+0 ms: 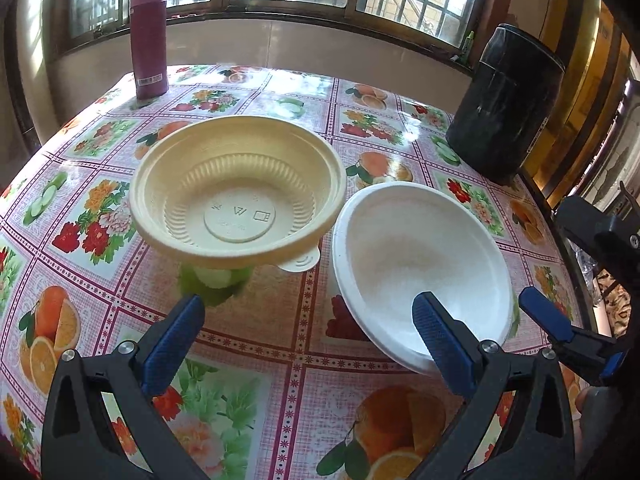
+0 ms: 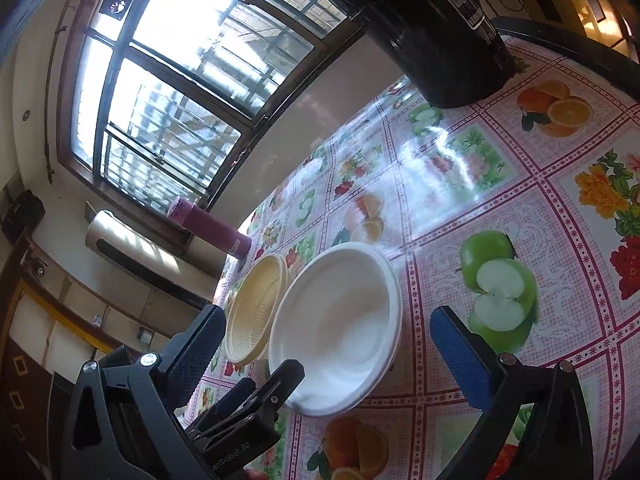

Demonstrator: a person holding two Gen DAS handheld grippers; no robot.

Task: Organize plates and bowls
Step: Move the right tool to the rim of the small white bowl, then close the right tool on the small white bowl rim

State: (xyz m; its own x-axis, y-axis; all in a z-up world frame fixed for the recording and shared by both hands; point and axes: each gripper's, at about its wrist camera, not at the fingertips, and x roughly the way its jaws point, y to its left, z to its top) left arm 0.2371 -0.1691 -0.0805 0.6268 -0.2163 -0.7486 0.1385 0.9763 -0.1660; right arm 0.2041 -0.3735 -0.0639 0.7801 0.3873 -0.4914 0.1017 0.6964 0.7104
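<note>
A cream ribbed plastic bowl (image 1: 238,188) stands upright on the table, left of a white foam bowl (image 1: 420,264). My left gripper (image 1: 310,322) is open and empty, just short of both bowls, its right finger over the white bowl's near rim. In the right wrist view the white bowl (image 2: 340,320) lies between the fingers of my open, empty right gripper (image 2: 328,344), with the cream bowl (image 2: 256,308) behind it. The left gripper's fingers (image 2: 276,388) reach in at the white bowl's near edge. The right gripper's blue fingertips (image 1: 544,312) show at the right of the left wrist view.
The table has a pink fruit-and-flower oilcloth (image 1: 280,380). A purple bottle (image 1: 148,40) stands at the far left corner and a black cylindrical appliance (image 1: 504,100) at the far right. A window wall lies beyond the far edge.
</note>
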